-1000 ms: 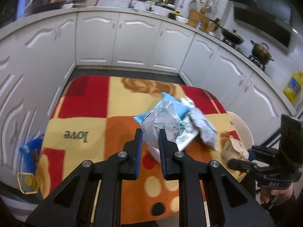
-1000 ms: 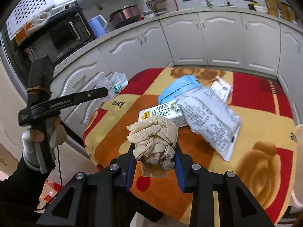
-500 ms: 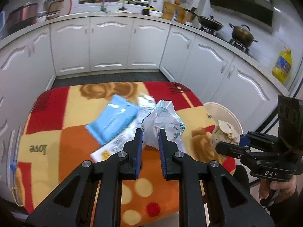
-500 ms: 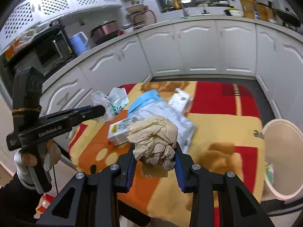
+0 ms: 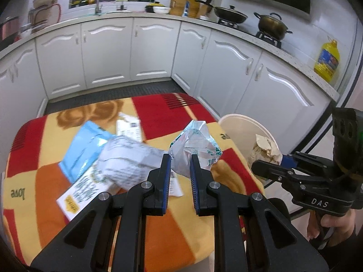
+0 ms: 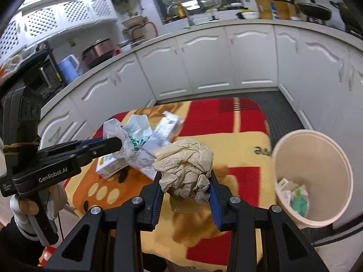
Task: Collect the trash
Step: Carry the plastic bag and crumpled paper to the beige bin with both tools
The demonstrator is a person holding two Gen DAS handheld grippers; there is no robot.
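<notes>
You stand in a kitchen with white cabinets on three sides, and in front of you is a table with a red and yellow cloth. At the right edge of this table, on the floor, stands the cream bin, and some small trash already lies at its bottom. On the cloth a blue packet, a grey printed bag and a small white carton are waiting, so the task looks to be in its middle part. Your left gripper is closed on a crumpled white and green wrapper, and your right gripper is closed on a ball of beige paper; both pieces are held above the cloth, not yet over the bin. I judge the step in hand is to carry them to the bin. Bring the right gripper first, because it is nearer, until the paper hangs inside the line of the rim, and only then let the jaws go apart. Keep the two tools apart, as they stand near each other in both views. The table edge is just beside the bin, and the cabinets close behind it, so the free room is mostly above the rim; come from over it, not from the side.
</notes>
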